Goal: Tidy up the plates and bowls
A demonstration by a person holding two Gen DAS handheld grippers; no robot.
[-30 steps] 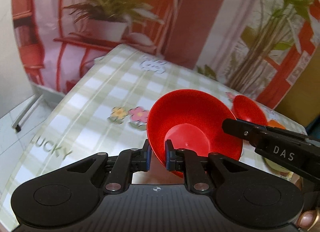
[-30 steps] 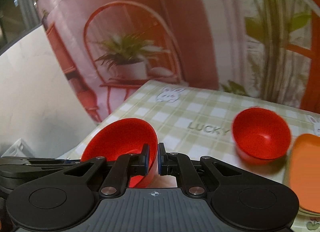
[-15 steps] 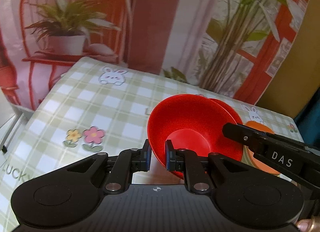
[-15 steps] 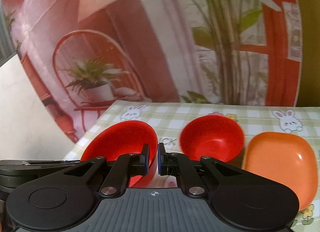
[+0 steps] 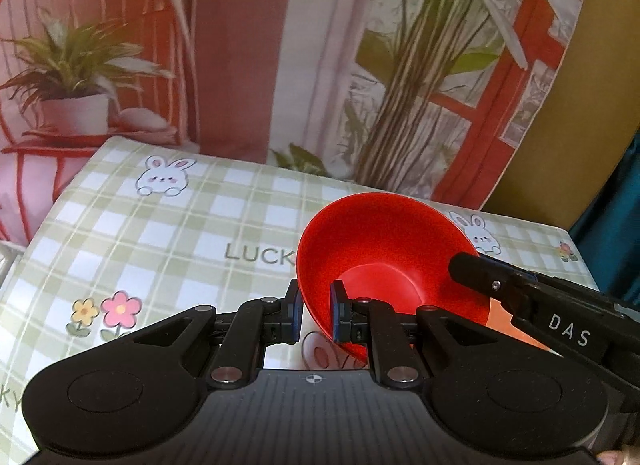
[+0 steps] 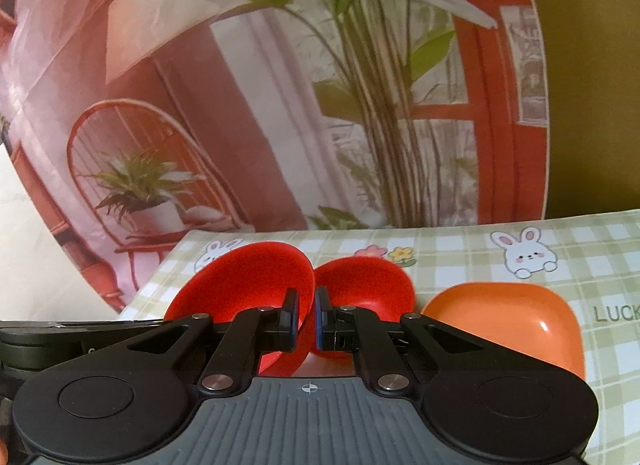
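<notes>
While the left gripper point(image 5: 314, 315) pinches the near rim of a red bowl point(image 5: 384, 261) between its two blue pads, the right gripper point(image 6: 306, 319) clamps the opposite rim of the same bowl, so both are closed on it and the bowl hangs tilted above the table. In the left wrist view the right gripper comes in from the right side as a black arm marked "DAS". In the right wrist view a second red bowl point(image 6: 368, 281) sits on the table just behind and to the right of the held one, and an orange plate point(image 6: 508, 325) with rounded corners lies beside it, further to the right.

The table is covered with a tablecloth point(image 5: 160, 233) in a pale green and white check. It carries printed white rabbits, small pink and yellow flowers and the word "LUCKY". Behind the table hangs a printed backdrop point(image 5: 248, 49). It shows an orange-red chair with a potted plant on its seat, pale curtains, tall green stems with leaves and a red window frame. At the far right a mustard-yellow wall point(image 5: 568, 137) begins.
</notes>
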